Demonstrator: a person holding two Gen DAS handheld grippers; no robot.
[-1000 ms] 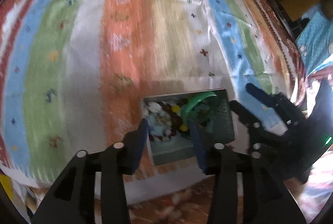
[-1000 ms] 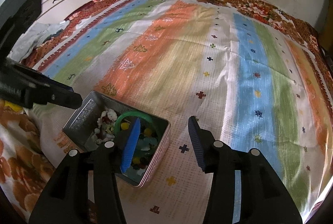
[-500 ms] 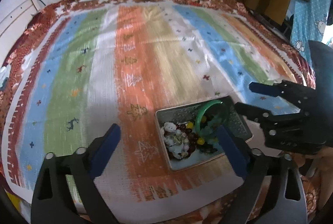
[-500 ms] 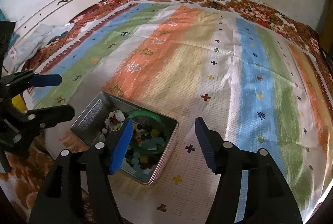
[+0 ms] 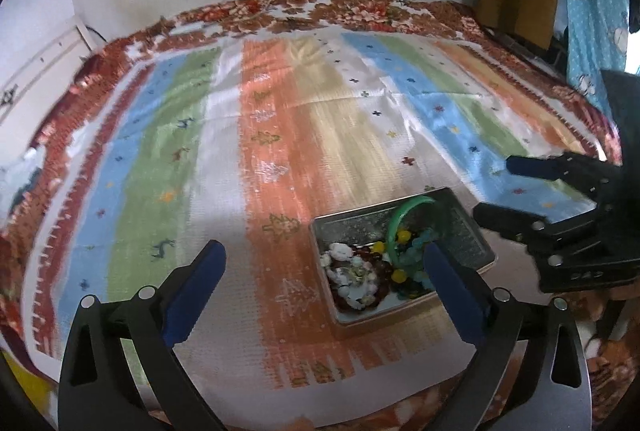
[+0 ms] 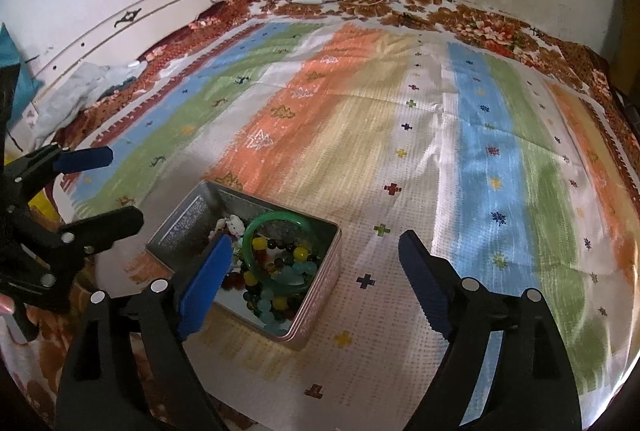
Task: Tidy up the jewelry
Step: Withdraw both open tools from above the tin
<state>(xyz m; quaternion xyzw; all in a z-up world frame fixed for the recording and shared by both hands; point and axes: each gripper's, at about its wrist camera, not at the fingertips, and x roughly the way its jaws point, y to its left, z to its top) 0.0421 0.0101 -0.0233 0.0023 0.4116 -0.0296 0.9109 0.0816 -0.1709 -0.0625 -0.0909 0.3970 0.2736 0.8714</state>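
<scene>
1. The left gripper [image 5: 324, 271] is spread wide with nothing between its blue pads [image 5: 192, 287].
2. The right gripper [image 6: 316, 279] is opening, grasping nothing.
3. The metal tin [image 6: 180, 219] sits on the striped bedspread [image 6: 360, 119], lower centre of both frames.
4. A green bangle [image 6: 256, 227] and beads [image 6: 280, 295] lie inside it.

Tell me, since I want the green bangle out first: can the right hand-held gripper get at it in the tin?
Probably yes. The right hand-held gripper is opening, nothing between its jaws, and the green bangle lies atop the beads in the lidless tin, uncovered.
</scene>
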